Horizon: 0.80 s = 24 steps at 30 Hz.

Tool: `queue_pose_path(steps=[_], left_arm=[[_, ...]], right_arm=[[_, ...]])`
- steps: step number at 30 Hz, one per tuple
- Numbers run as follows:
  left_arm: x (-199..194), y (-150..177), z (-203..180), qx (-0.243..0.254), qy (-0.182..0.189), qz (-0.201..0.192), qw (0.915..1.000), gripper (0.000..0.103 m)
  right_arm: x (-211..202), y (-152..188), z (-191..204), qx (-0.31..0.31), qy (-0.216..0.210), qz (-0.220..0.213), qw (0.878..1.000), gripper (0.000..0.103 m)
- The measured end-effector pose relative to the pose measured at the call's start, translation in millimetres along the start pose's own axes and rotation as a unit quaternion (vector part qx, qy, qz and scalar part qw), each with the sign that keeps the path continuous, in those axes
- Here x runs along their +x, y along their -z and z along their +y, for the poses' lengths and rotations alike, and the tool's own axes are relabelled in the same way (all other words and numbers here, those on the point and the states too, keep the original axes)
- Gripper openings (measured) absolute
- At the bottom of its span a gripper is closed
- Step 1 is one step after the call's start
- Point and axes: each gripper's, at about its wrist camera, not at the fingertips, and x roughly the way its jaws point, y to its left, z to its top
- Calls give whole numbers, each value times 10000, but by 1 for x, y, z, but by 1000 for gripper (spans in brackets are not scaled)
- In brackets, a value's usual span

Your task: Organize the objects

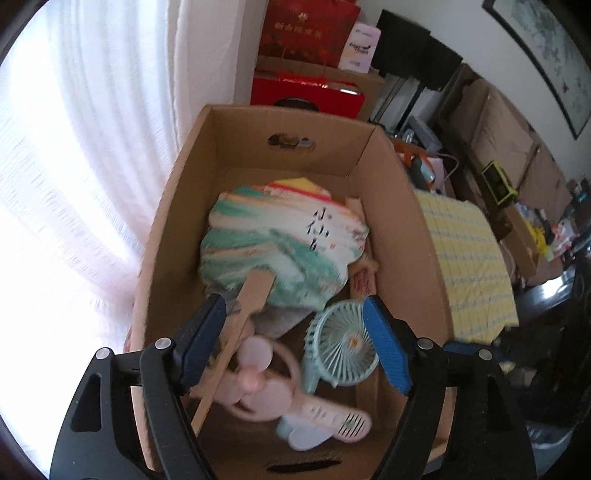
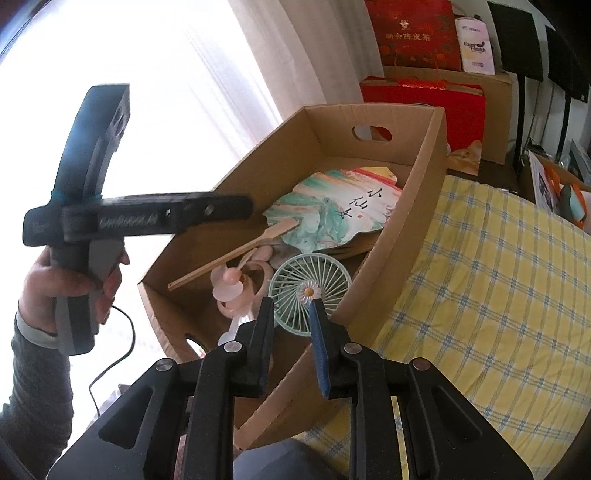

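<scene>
An open cardboard box holds a painted paper hand fan with a wooden handle, a mint handheld fan with a daisy centre, and a pink handheld fan. My left gripper is open and empty above the box, straddling the wooden handle. It also shows in the right wrist view, held over the box's left wall. My right gripper is open and empty above the box's near corner.
The box rests on a yellow checked cloth. White curtains hang left. Red gift bags and cartons stand behind. Cluttered shelves lie right.
</scene>
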Motion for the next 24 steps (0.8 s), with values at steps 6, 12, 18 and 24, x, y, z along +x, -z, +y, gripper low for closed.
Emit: queue_pose_path(steps=[6,12,18,24], left_arm=[[-17,22,9,-162,-46,-189,9997,85],[-44,35,3,-76,-13,-500,9987,93],[-76,47,-3,102,-11,-670,9977,101],[-89,61,-13,224,-233,-755,9966,103]], right_arm=[[-11,0,11,-311,449,-236,9982,40],[-25,3,15,-376,595,-389,9968,50],[-44,11,21,-530,835,-568,9935,67],[-61,16,26,-603,998,-689,9908,69]])
